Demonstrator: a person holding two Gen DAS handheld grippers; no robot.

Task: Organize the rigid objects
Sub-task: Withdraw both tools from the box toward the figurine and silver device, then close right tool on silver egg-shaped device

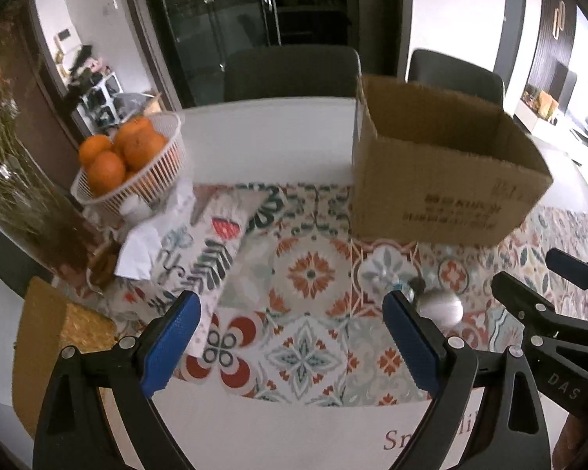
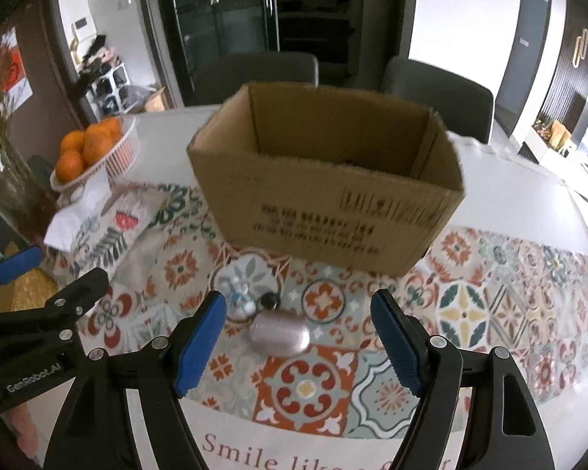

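Observation:
A small rounded pinkish-white case (image 2: 279,336) with a dark ring and a pale blue charm (image 2: 240,305) lies on the patterned table mat, between and just beyond the fingers of my right gripper (image 2: 298,327), which is open and empty. The case also shows in the left wrist view (image 1: 440,310), right of my left gripper (image 1: 292,323), which is open and empty above the mat. An open cardboard box (image 2: 325,180) stands upright behind the case; it also shows in the left wrist view (image 1: 443,180). The box's inside is mostly hidden.
A white basket of oranges (image 1: 137,164) stands at the back left, with crumpled white paper (image 1: 141,250) and a patterned pouch (image 1: 215,250) beside it. A vase of dry stems (image 1: 15,180) stands far left. A brown-yellow board (image 1: 55,337) lies at the near left. Dark chairs (image 2: 254,74) stand behind the table.

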